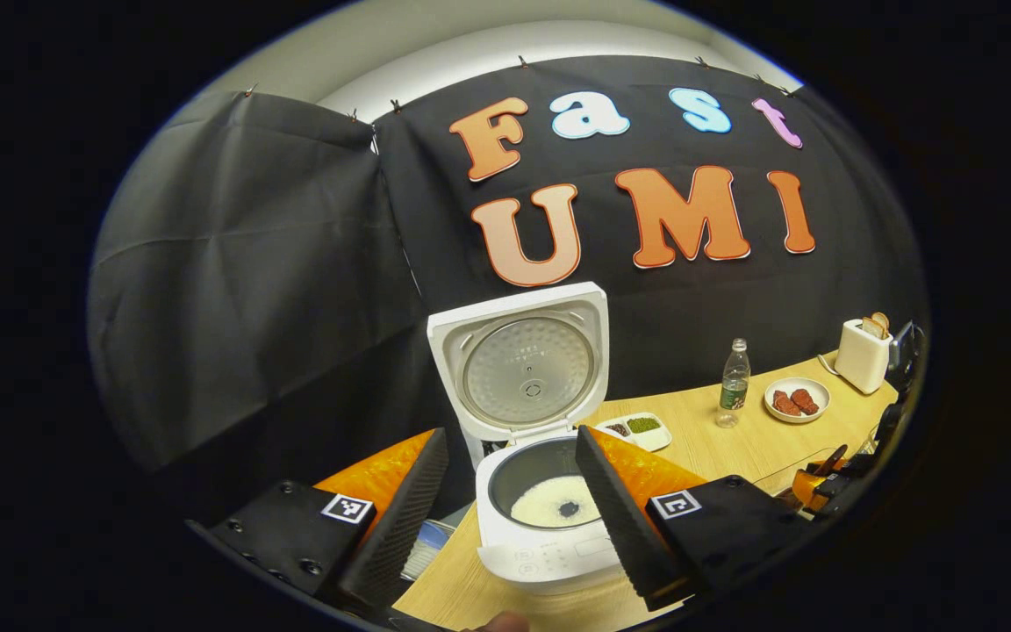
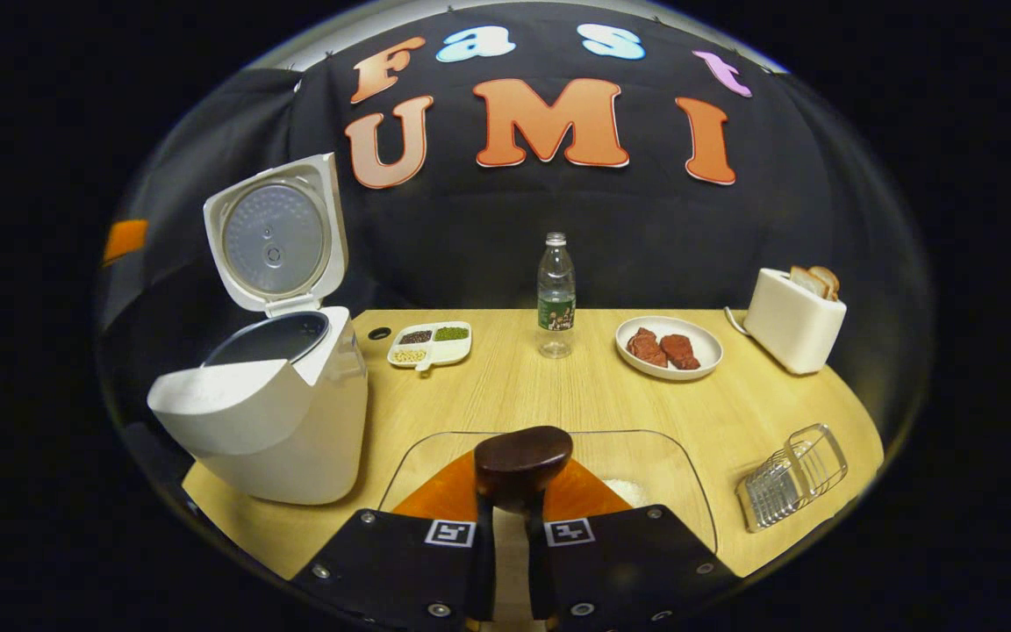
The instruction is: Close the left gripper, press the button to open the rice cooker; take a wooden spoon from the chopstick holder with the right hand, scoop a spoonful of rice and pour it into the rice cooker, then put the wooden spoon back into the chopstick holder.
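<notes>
Right claw (image 2: 510, 527) clamps the wooden spoon (image 2: 522, 456) above a clear container (image 2: 690, 491); left claw (image 1: 512, 500) gapes wide, its view showing rice inside the open rice cooker (image 1: 549, 544) (lid up).

Each gripper is built from black plates fastened with round screws and marked with small square black-and-white tags. On the left gripper (image 1: 512, 505), ribbed pads (image 1: 405, 518) are backed by orange wedges. On the right gripper (image 2: 510, 549), two tags are set side by side.

Raised lid (image 2: 276, 235) leaves the rice cooker (image 2: 268, 412) pot open above.
</notes>
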### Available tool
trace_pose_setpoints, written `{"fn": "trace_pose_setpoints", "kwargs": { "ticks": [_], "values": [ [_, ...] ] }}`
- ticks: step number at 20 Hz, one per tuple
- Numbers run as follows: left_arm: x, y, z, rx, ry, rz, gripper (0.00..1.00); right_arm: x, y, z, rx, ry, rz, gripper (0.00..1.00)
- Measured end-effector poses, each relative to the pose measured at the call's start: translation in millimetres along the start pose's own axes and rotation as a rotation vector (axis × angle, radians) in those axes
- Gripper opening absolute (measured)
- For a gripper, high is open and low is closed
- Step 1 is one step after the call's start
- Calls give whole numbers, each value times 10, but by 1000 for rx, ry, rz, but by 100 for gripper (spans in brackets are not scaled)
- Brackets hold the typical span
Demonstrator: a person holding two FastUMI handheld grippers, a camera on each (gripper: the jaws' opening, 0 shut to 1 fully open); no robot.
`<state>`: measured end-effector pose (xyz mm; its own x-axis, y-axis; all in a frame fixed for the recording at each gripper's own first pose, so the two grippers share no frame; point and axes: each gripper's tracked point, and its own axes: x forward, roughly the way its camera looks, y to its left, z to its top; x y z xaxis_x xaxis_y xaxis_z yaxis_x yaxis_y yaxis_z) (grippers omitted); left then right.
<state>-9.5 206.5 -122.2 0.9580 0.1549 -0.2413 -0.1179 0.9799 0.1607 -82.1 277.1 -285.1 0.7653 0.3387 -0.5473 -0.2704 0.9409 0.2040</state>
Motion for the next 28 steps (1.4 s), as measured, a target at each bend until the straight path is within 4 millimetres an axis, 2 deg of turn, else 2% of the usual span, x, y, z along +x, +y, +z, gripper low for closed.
{"fn": "trace_pose_setpoints", "kwargs": {
  "ticks": [5,6,8,9,10,13,14,17,18,21,22,24,28],
  "values": [
    [14,22,-43,10,4,-6,94,6,44,-26,200,57,36,15],
    [12,28,-41,11,3,-8,99,10,32,-21,242,72,40,15],
    [-3,44,-51,15,1,-11,99,42,0,-21,339,101,53,14],
    [8,63,-53,17,1,-11,99,49,-15,-24,380,109,61,11],
    [8,79,-53,19,2,-11,99,58,-25,-29,414,119,71,14],
    [13,132,-83,22,10,-7,94,76,-16,-66,480,138,95,15],
    [15,137,-88,22,12,-5,99,91,-20,-72,504,147,100,14],
    [31,120,-76,22,10,-11,99,117,-22,-106,582,177,133,15],
    [23,111,-79,25,9,-11,95,123,-26,-106,612,186,139,14],
    [15,98,-73,26,11,-12,95,122,-23,-117,675,203,165,14],
    [20,95,-76,24,13,-12,99,129,-7,-117,690,208,178,14],
    [37,85,-69,22,15,-11,99,142,46,-120,739,224,211,14],
    [15,80,-29,27,5,-9,100,163,-24,-165,866,254,253,15]
  ]
}}
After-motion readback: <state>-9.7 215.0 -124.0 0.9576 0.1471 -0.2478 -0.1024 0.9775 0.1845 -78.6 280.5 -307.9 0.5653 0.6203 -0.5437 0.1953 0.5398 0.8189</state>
